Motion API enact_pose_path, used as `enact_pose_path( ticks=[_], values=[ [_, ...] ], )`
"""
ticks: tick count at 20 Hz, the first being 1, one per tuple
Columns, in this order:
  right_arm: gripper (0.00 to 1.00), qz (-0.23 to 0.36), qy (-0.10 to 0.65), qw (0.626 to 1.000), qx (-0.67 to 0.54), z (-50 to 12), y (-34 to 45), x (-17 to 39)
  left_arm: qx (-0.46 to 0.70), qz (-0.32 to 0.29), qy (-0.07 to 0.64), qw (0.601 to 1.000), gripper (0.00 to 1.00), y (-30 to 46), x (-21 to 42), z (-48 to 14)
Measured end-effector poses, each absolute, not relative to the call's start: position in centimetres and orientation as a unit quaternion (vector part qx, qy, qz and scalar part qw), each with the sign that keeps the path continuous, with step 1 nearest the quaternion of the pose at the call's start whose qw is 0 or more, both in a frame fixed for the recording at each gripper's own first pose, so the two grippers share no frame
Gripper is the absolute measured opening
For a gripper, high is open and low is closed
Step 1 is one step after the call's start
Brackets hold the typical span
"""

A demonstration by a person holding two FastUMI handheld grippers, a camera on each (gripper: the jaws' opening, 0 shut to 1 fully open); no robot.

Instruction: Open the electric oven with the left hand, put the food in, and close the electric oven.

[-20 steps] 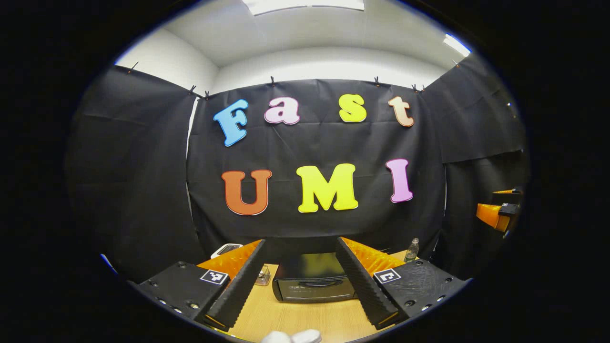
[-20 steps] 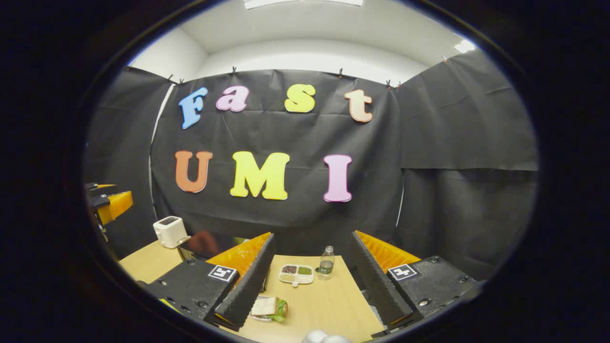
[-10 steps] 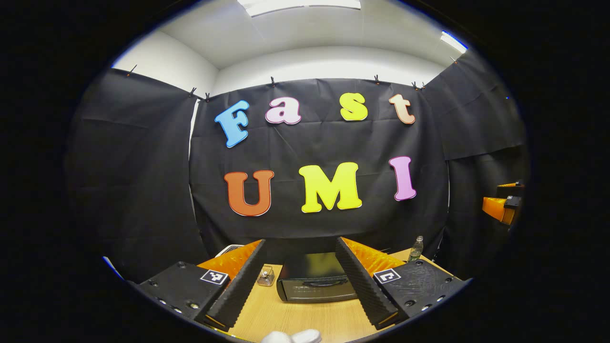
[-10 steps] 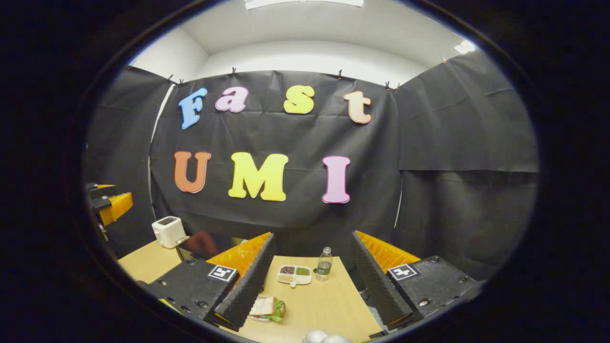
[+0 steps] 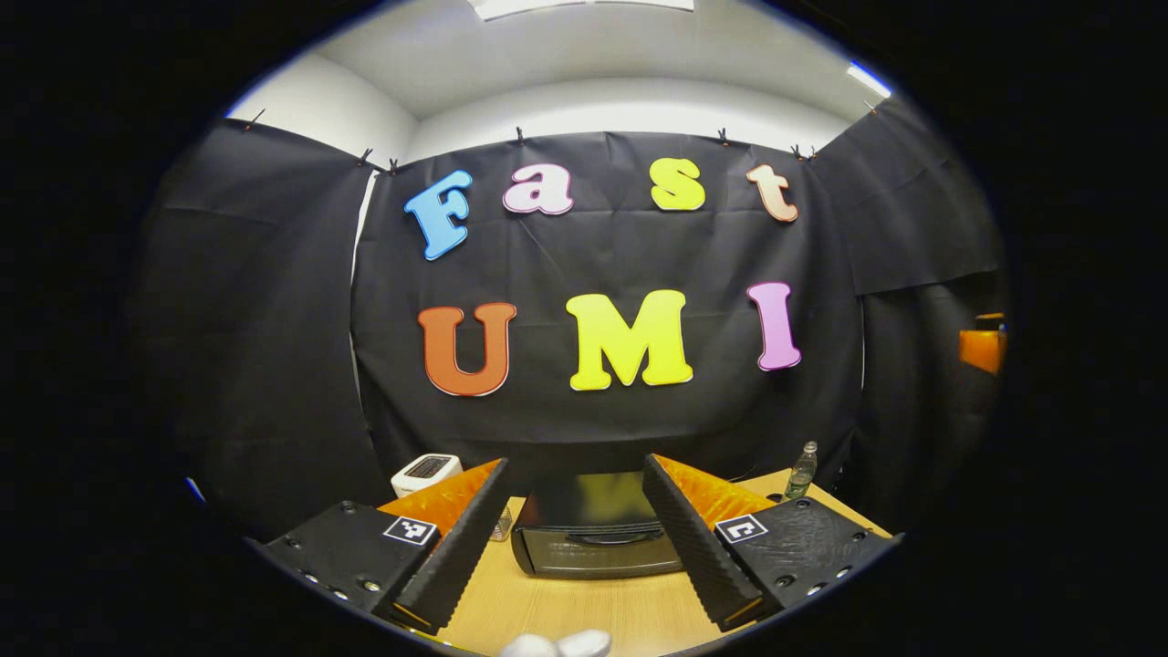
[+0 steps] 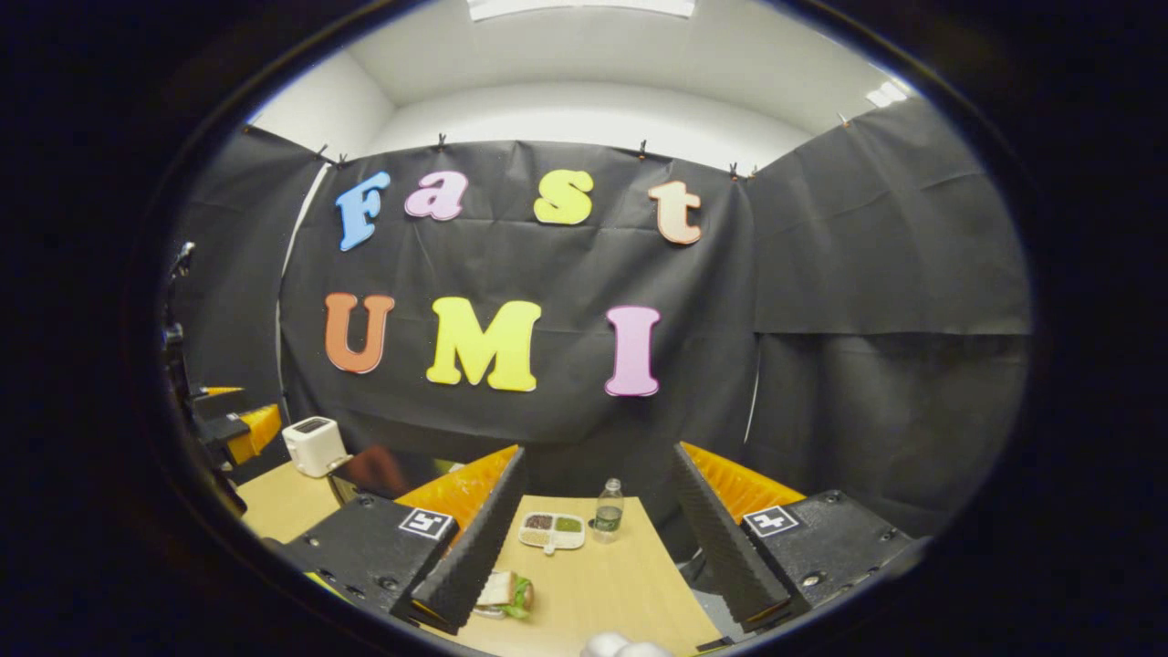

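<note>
The black electric oven [image 5: 589, 538] stands on the wooden table [image 5: 584, 607] with its door closed, straight ahead between the fingers of my left gripper [image 5: 577, 538], which is open and some way short of it. The oven's dark top corner [image 6: 379, 470] also shows in the right gripper view, at the left. A sandwich with green lettuce [image 6: 505, 594] lies on the table beside the left finger of my right gripper [image 6: 593, 534], which is open and empty. The left gripper [image 6: 239, 429] hangs at the far left of the right gripper view.
A white toaster [image 5: 424, 473] stands left of the oven, also seen as a toaster [image 6: 313, 444] in the right gripper view. A small glass jar [image 5: 500, 524] sits by the oven. A divided white dish [image 6: 551, 531] and a water bottle [image 6: 604, 511] stand farther back on the table [image 6: 611, 584].
The left gripper has dropped and come a little nearer the oven, which looks larger. The right gripper view has swung slightly right; sandwich, dish and bottle shifted left in it.
</note>
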State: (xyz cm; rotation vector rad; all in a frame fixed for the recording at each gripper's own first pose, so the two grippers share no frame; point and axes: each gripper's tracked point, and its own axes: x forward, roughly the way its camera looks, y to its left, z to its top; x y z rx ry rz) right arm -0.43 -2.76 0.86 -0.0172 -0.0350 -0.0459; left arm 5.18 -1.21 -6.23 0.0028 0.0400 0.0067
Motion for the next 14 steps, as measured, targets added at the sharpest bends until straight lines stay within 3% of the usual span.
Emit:
enact_pose_path(
  ticks=[1,2,7,8,14],
  values=[
    [0.9,-0.028,-0.017,0.999,-0.012,0.9,-3.1,-0.5,0.0,0.0,0.025,1.0,0.95,-1.7,5.9,-7.3],
    [1.0,-0.032,-0.012,0.999,-0.014,0.6,-3.6,-0.6,-0.006,-0.002,0.029,1.0,0.95,-2.1,6.6,-8.3],
    [1.0,-0.063,-0.001,0.998,-0.019,0.6,-6.0,-1.5,-0.035,-0.017,0.063,0.997,0.95,-4.3,10.9,-13.9],
    [0.95,-0.072,0.001,0.997,-0.021,0.4,-6.6,-1.7,-0.034,-0.018,0.073,0.997,0.95,-4.6,11.7,-14.9],
    [1.0,-0.107,0.026,0.993,-0.036,-1.0,-8.5,-2.8,-0.019,-0.027,0.111,0.993,0.95,-6.1,16.7,-21.8]
  ],
)
